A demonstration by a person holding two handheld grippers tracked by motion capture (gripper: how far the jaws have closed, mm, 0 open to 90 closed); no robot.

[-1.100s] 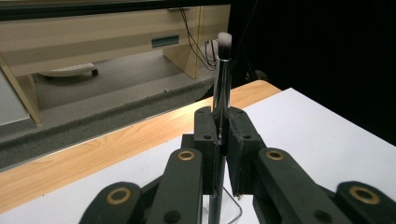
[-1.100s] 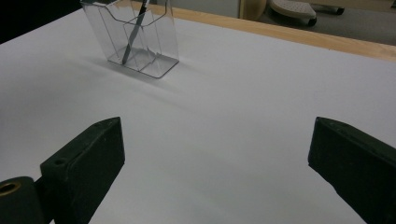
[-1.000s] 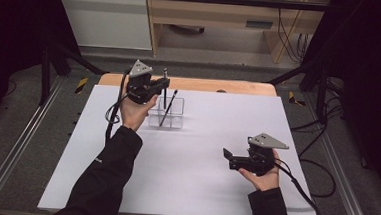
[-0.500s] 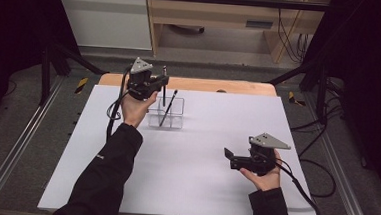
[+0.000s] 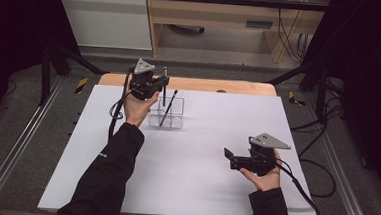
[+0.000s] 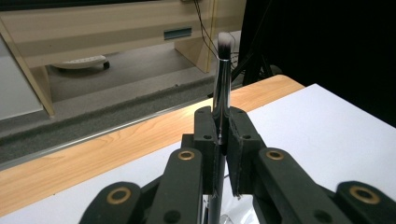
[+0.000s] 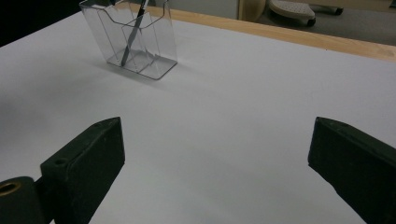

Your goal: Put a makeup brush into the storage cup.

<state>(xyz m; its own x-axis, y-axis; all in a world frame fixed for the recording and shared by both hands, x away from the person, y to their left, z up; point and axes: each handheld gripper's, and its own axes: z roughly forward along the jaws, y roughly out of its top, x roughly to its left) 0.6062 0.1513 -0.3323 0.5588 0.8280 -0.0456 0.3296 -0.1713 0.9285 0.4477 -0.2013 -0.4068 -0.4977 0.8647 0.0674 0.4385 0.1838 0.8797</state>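
Observation:
A clear plastic holder (image 5: 174,117) with compartments stands on the white table top (image 5: 189,177), toward the back left. One dark brush (image 5: 169,107) leans inside it, also seen in the right gripper view as the brush (image 7: 132,36) in the holder (image 7: 149,42). My left gripper (image 5: 161,87) hovers just above the holder's left side, shut on a second brush (image 5: 165,76) held upright. In the left gripper view that brush (image 6: 222,88) rises bristles up from between the closed jaws of my left gripper (image 6: 219,128). My right gripper (image 5: 228,158) rests low at the front right, open and empty, as my right gripper (image 7: 217,135) facing the holder.
A wooden strip (image 5: 240,87) runs along the table's far edge, with the floor and a wooden bench (image 5: 219,16) beyond. Metal frame rails (image 5: 16,147) flank the table on both sides. Cables (image 5: 319,180) trail off the right side.
The left gripper with its brush has barely shifted above the holder. The right gripper has stayed in place and open.

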